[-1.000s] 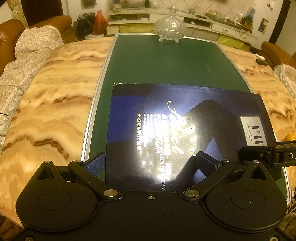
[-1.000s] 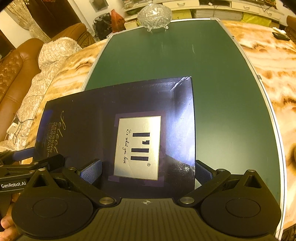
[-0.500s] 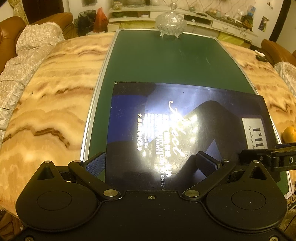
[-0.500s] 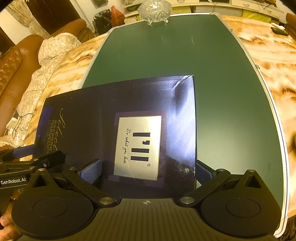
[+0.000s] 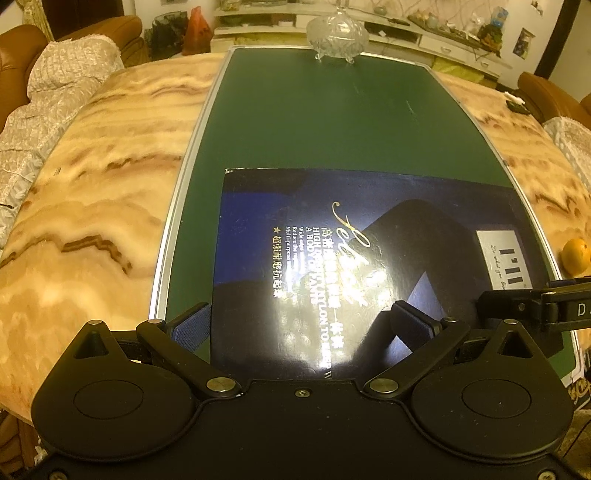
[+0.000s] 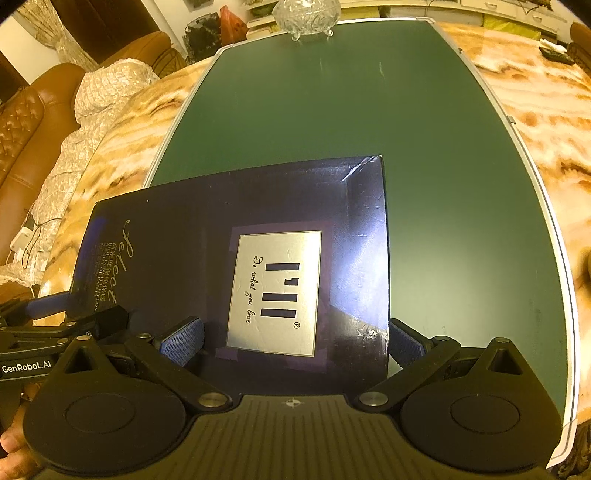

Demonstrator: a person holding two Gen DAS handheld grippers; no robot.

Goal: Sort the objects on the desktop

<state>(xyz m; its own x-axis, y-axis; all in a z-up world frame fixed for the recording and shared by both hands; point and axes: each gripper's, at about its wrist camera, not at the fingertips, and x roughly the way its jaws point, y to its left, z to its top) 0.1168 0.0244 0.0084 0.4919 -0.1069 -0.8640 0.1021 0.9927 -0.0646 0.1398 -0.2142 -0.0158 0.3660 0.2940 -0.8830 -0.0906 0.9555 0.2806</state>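
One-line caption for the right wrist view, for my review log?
Right claw open astride the near edge of a dark blue flat box on the green mat; glass lidded dish at far end.

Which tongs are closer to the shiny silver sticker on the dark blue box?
The right tongs: the silver sticker on the flat dark blue cardboard box lies right in front of them. The left tongs sit at the box's gold-lettered end instead.

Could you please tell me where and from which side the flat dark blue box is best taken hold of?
Probably by its near edge, from the near side. The dark blue box lies flat on the green mat, so only thin edges offer grip; its face is too broad for the jaws.
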